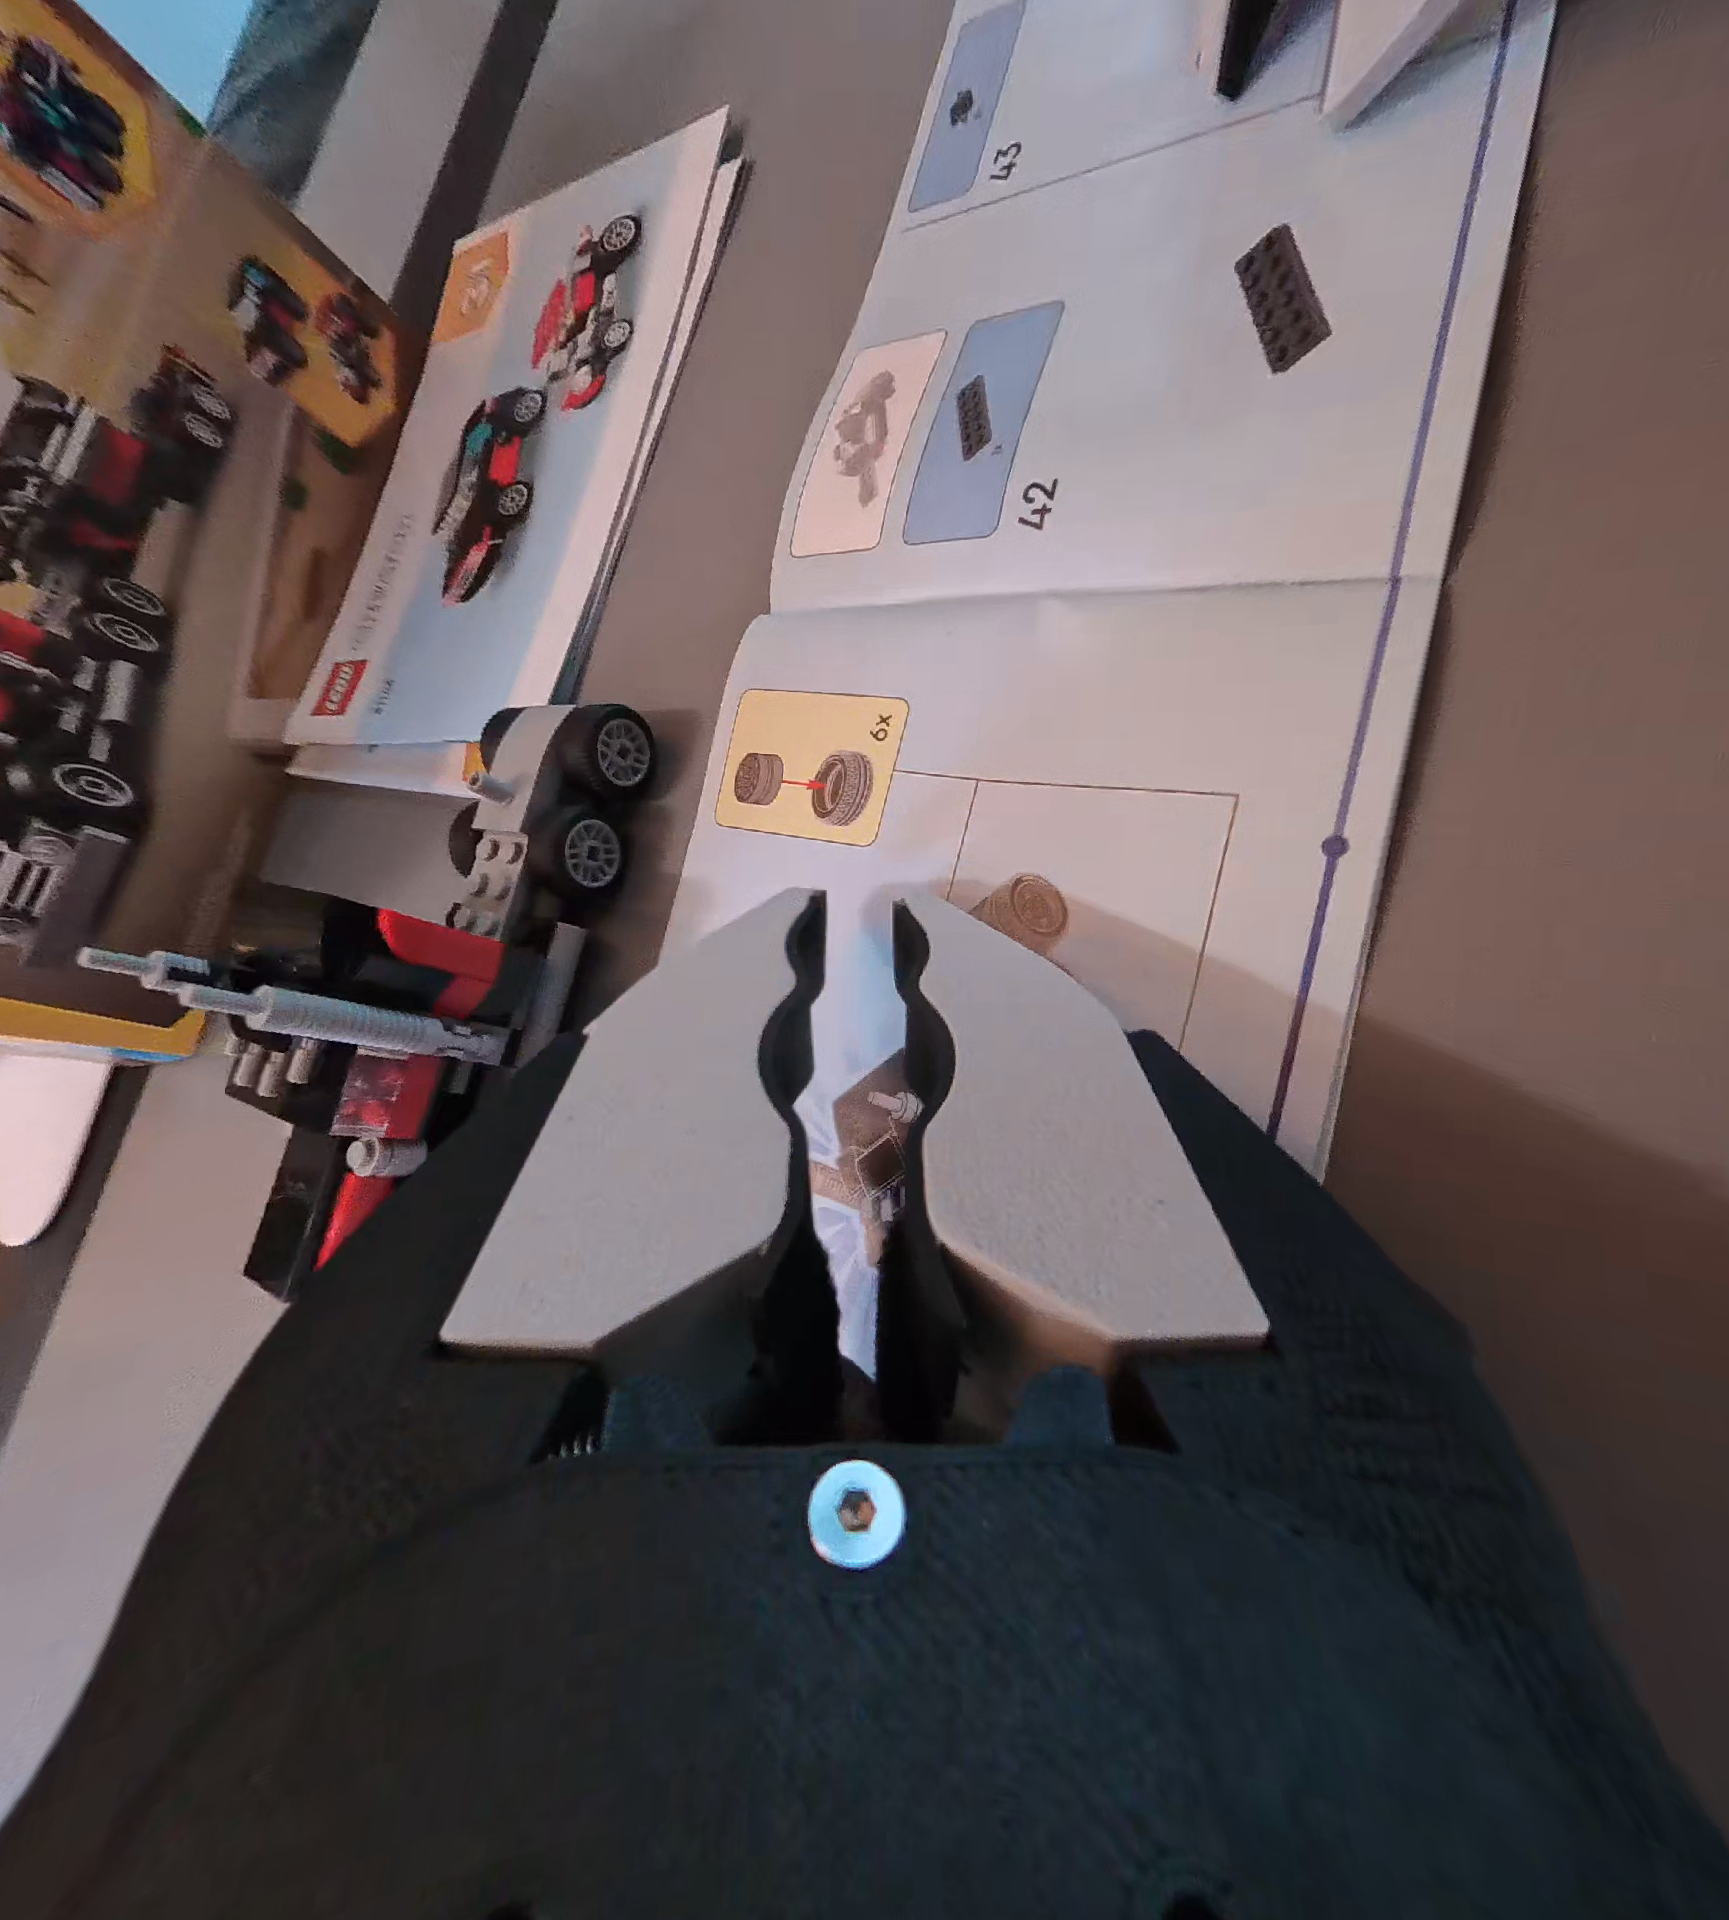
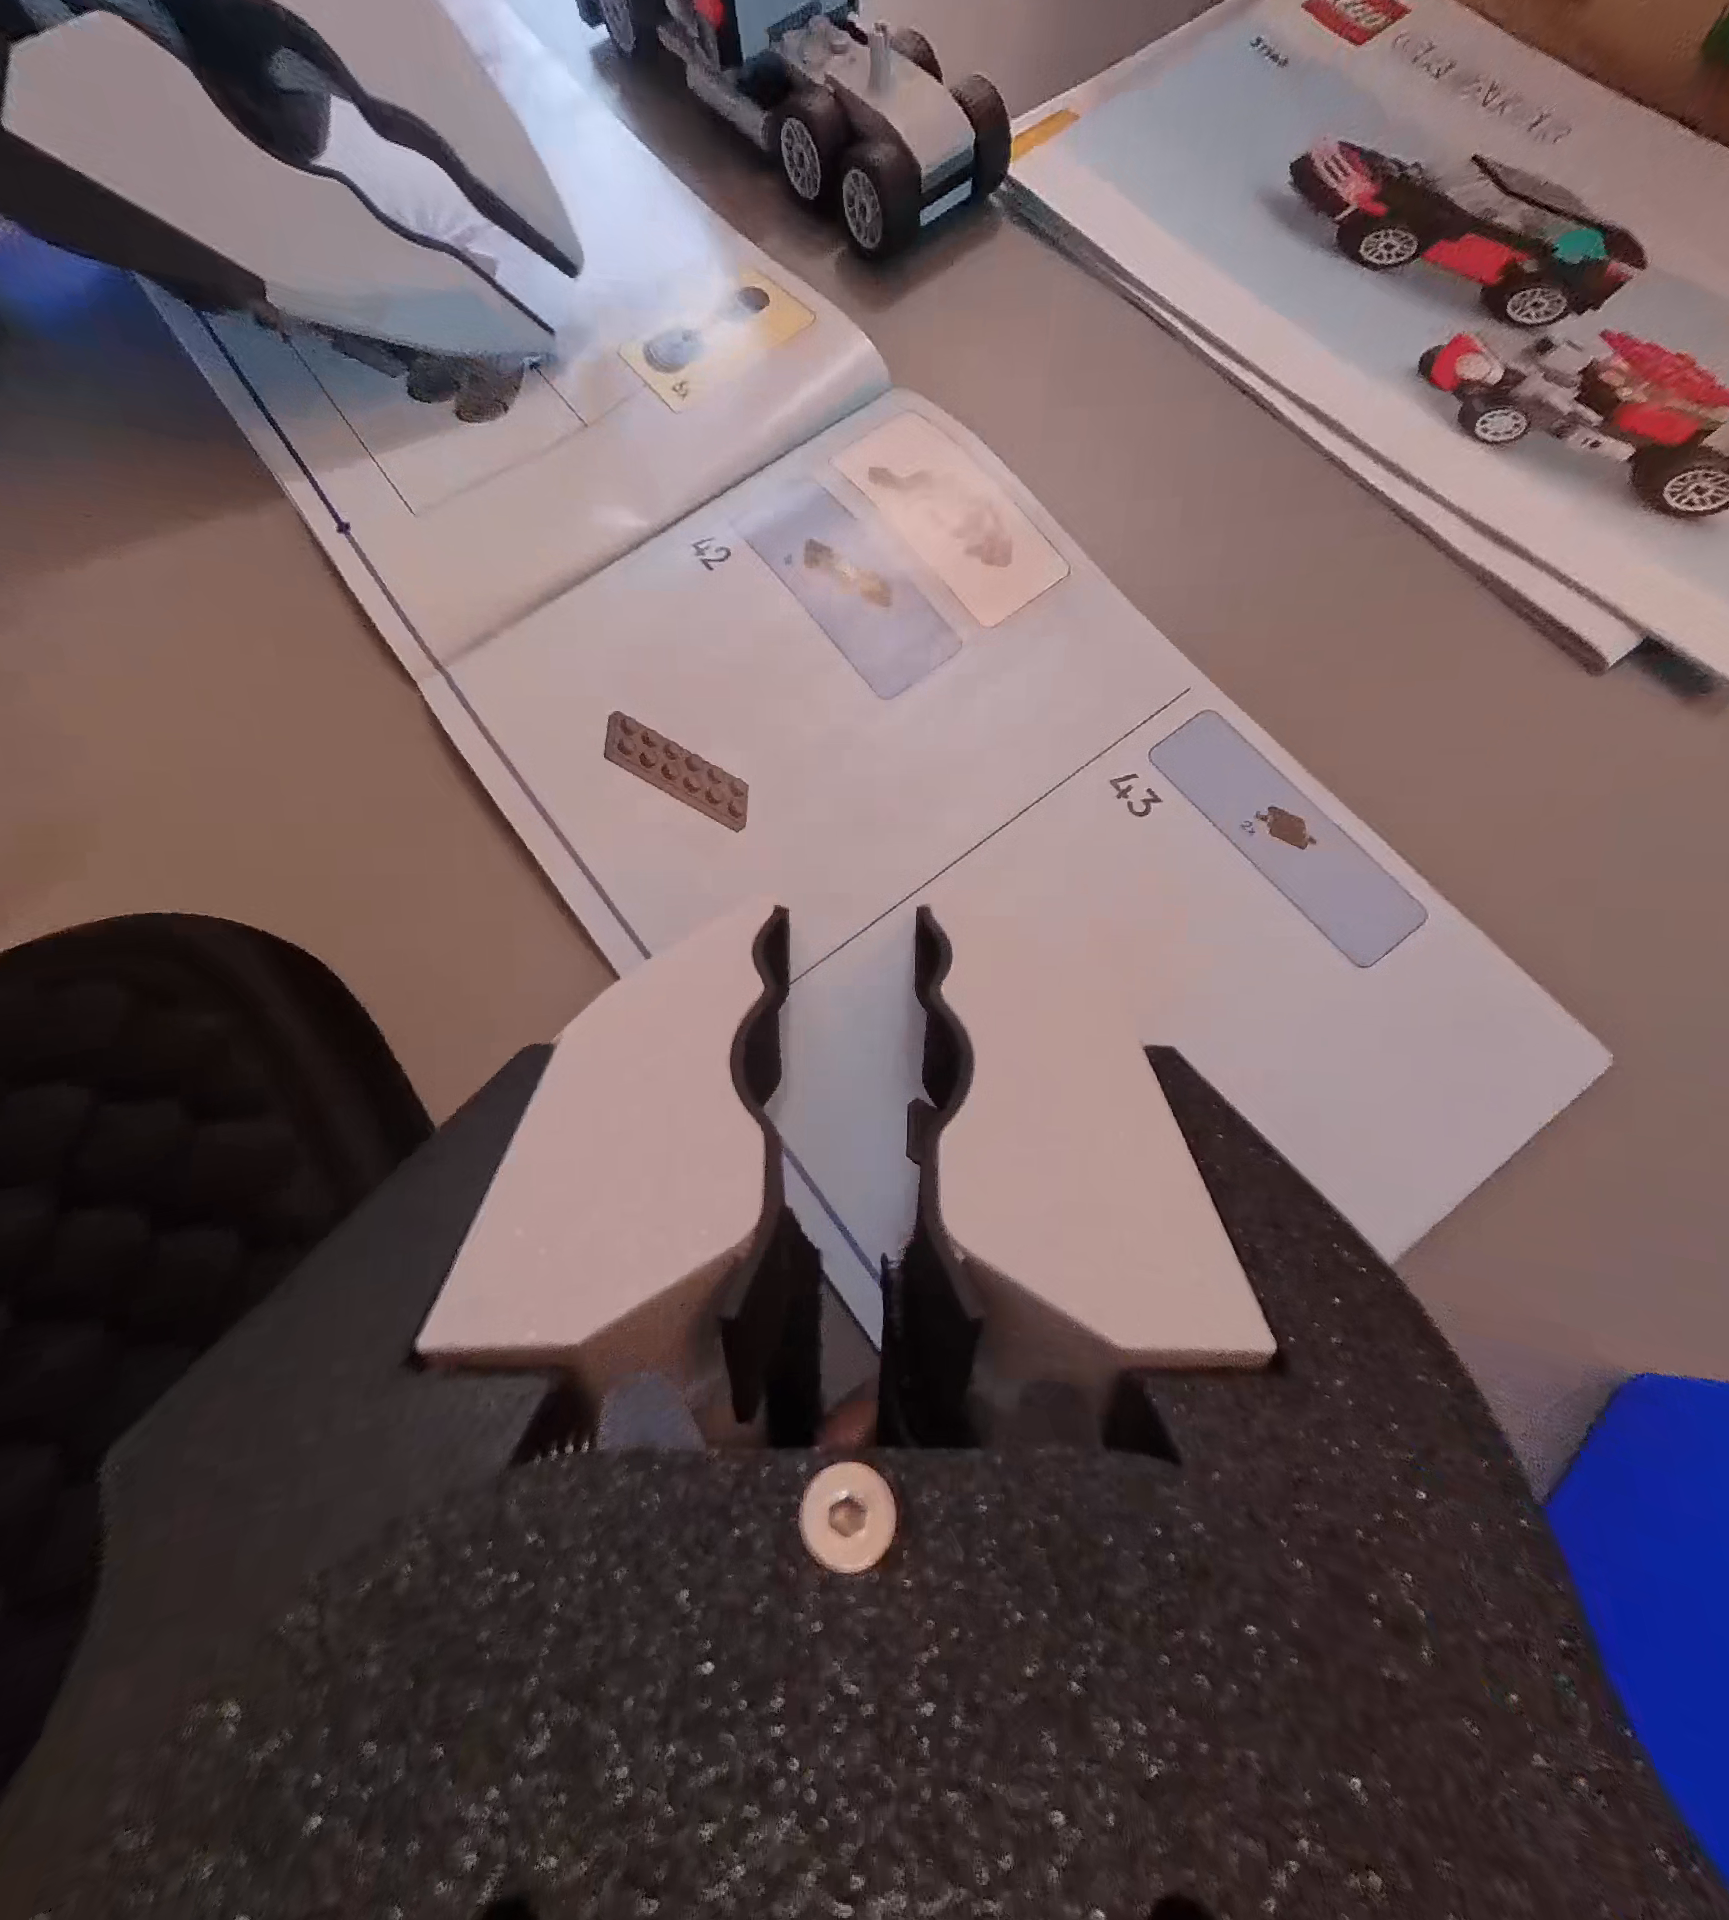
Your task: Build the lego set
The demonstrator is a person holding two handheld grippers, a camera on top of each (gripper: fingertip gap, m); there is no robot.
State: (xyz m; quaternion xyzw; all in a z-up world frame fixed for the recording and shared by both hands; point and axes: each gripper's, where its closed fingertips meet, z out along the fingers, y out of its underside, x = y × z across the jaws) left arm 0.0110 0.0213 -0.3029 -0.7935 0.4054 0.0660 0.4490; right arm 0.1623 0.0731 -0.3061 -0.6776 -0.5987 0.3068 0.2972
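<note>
Here the half-built truck [image 1: 486,935], red and black with grey wheels, lies on the desk [image 2: 1255,582] just left of the open instruction booklet [image 1: 1151,644]. You appear to be between steps, consulting the booklet; next you need a loose part. Both left gripper [image 1: 858,914] and right gripper [image 2: 849,925] hover over the booklet, jaws slightly parted, empty.
</note>
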